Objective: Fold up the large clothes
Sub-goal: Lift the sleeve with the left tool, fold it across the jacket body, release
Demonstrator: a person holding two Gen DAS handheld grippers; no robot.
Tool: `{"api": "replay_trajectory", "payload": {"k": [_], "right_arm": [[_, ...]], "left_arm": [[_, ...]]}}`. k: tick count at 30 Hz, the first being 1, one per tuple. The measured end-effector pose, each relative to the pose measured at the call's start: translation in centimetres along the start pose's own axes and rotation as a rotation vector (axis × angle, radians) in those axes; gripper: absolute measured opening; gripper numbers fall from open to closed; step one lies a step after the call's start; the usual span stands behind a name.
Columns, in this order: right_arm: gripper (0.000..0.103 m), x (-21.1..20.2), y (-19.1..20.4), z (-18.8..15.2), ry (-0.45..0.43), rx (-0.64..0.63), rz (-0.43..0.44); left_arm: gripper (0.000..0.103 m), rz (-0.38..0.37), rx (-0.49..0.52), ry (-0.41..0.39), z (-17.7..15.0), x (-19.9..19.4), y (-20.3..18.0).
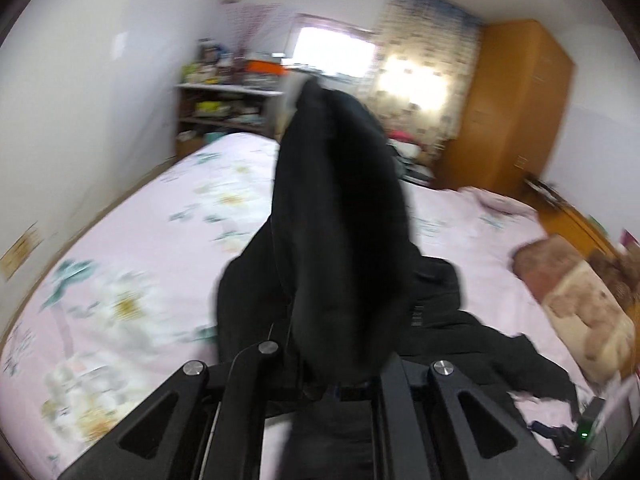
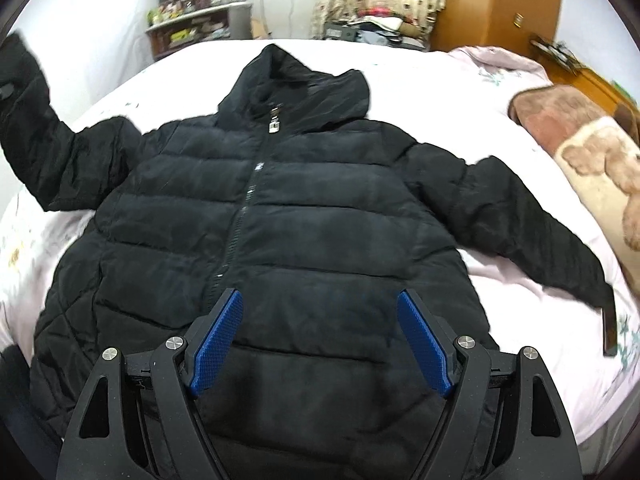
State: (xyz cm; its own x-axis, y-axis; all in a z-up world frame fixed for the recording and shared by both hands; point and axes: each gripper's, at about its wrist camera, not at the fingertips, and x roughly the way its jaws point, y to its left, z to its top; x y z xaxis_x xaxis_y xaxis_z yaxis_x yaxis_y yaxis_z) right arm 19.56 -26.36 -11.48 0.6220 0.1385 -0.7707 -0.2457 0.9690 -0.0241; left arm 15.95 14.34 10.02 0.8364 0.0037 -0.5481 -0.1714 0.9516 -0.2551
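Note:
A black hooded puffer jacket (image 2: 280,220) lies zipped and face up on the pink floral bed (image 2: 500,280). My left gripper (image 1: 328,380) is shut on one sleeve (image 1: 340,200), which hangs lifted in front of the camera and hides the fingertips. In the right wrist view that same sleeve (image 2: 28,100) rises at the far left, off the bed. The other sleeve (image 2: 540,240) lies flat, stretched out to the right. My right gripper (image 2: 320,340) hovers open over the jacket's lower front, with its blue pads (image 2: 218,340) wide apart and nothing between them.
A brown and cream blanket (image 2: 580,140) lies at the bed's right edge. A wooden wardrobe (image 1: 512,108) stands in the far right corner and cluttered shelves (image 1: 224,104) stand beyond the bed's far end. A white wall (image 1: 80,100) runs along the bed's left side.

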Motion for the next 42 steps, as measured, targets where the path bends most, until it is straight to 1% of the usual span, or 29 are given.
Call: {"api": "replay_trajectory", "payload": {"k": [3,7,11,14,18,19,21,22,24,26,28,30,31,33,34,35,36,37,38,39,40,41,42], "right_arm": [[0.079,-0.2,-2.1,-0.2,-0.007,0.057,-0.003],[0.079,-0.2,-5.0,-0.6,-0.011,0.127,-0.003],[0.079,0.4,-7.7,-1.0,-0.020,0.179,0.013],[0.079,1.2,-9.6,-1.6,-0.003,0.219,0.028],[0.079,2.4,-11.5,-2.1,0.025,0.253,0.040],[0.079,2.6,-11.9,-2.2,0.031,0.263,0.038],[0.079,2.9,-12.4,-2.3,0.036,0.275,0.031],[0.079,3.0,-12.7,-2.3,0.037,0.279,0.029],[0.079,3.0,-12.9,-1.9,0.030,0.285,0.032],[0.079,2.8,-12.7,-1.3,0.009,0.283,0.041],[0.079,2.6,-12.2,-0.3,-0.020,0.272,0.047],[0.079,2.5,-11.4,1.0,-0.051,0.260,0.062],[0.079,2.6,-11.0,1.7,-0.065,0.251,0.067],[0.079,3.0,-10.1,3.1,-0.076,0.233,0.075],[0.079,3.3,-9.7,3.7,-0.079,0.223,0.082],[0.079,3.9,-9.1,4.4,-0.082,0.213,0.092],[0.079,4.6,-8.6,5.2,-0.084,0.199,0.100],[0.076,5.6,-8.1,6.0,-0.083,0.183,0.106],[0.073,6.5,-7.8,6.7,-0.081,0.172,0.112],[0.062,7.8,-7.4,7.6,-0.074,0.159,0.117],[0.051,8.8,-7.1,8.3,-0.066,0.151,0.110],[0.045,10.3,-6.8,9.1,-0.057,0.140,0.093],[0.035,11.8,-6.5,10.0,-0.045,0.132,0.083]], "left_arm": [[0.009,-0.080,0.036,0.031,0.4,2.2,-4.3],[0.008,-0.172,0.075,0.096,-0.5,6.4,-10.0],[0.008,-0.255,0.113,0.182,-2.5,11.5,-15.3],[0.008,-0.303,0.146,0.249,-4.5,15.2,-18.9],[0.009,-0.354,0.177,0.339,-7.5,19.6,-21.9],[0.009,-0.369,0.174,0.364,-8.2,20.3,-22.5],[0.013,-0.382,0.160,0.400,-9.6,20.8,-23.0],[0.017,-0.394,0.150,0.417,-9.8,21.1,-22.9],[0.030,-0.427,0.124,0.431,-9.8,20.8,-21.9],[0.066,-0.460,0.103,0.408,-9.4,19.5,-21.5],[0.079,-0.499,0.082,0.367,-8.5,18.0,-20.5],[0.081,-0.543,0.058,0.331,-7.3,16.3,-18.9],[0.081,-0.546,0.049,0.315,-6.6,15.8,-18.1],[0.081,-0.496,0.058,0.259,-5.5,14.8,-15.4],[0.081,-0.443,0.076,0.229,-4.9,14.6,-13.8],[0.081,-0.362,0.098,0.209,-4.7,14.8,-12.1],[0.080,-0.281,0.113,0.209,-4.5,15.3,-10.6],[0.079,-0.220,0.112,0.220,-4.4,16.0,-8.9],[0.071,-0.168,0.097,0.231,-4.5,16.8,-6.9],[0.067,-0.114,0.082,0.248,-4.7,17.7,-5.0],[0.059,-0.074,0.078,0.264,-5.1,18.5,-3.7],[0.056,-0.032,0.075,0.276,-5.4,19.3,-2.4],[0.055,-0.001,0.066,0.286,-5.8,20.0,-1.3]]}}
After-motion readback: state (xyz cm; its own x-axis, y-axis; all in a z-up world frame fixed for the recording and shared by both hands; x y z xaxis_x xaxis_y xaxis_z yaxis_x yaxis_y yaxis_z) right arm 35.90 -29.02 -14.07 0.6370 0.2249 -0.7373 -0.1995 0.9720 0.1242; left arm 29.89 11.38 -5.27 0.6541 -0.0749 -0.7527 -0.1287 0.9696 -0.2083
